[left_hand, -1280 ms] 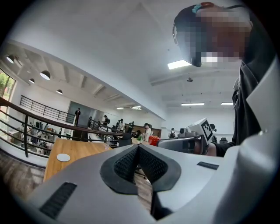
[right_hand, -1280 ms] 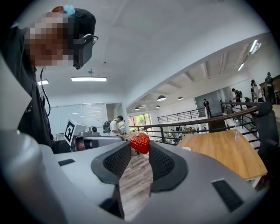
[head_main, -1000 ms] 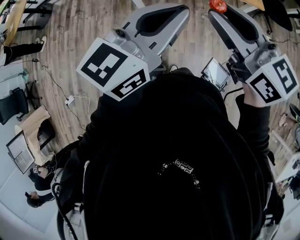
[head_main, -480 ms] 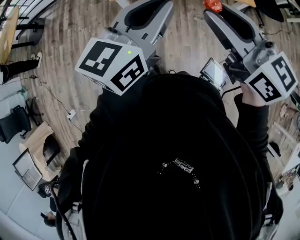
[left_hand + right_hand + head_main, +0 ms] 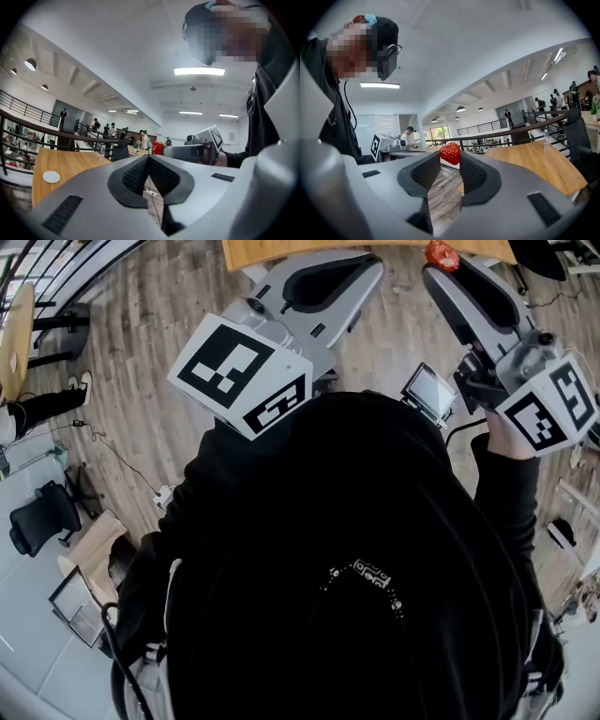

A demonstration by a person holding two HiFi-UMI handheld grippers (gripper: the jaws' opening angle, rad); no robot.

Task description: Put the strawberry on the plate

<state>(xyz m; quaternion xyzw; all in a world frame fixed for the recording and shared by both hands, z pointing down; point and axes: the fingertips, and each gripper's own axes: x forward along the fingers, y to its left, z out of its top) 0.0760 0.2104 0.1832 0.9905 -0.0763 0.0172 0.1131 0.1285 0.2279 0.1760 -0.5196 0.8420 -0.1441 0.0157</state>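
Underlying floor (image 5: 159,352): wooden planks, running beneath the person and both claws.
Counter (image 5: 534,161): long light-wood top, ahead of both claws.
Person (image 5: 347,559): black top, one claw in each hand, both reaching forward.
Left claw (image 5: 149,156): jaws pressed together at the tips, nothing between them, pointing about level.
Right claw (image 5: 450,158): jaws narrowly apart, clamped on the strawberry at their tips.
Plate (image 5: 51,176): small, white, round, flat on the counter, nothing on it.
Strawberry (image 5: 450,151): red, pinched between the right claw's pads, in the air near the counter's edge, not on the plate.
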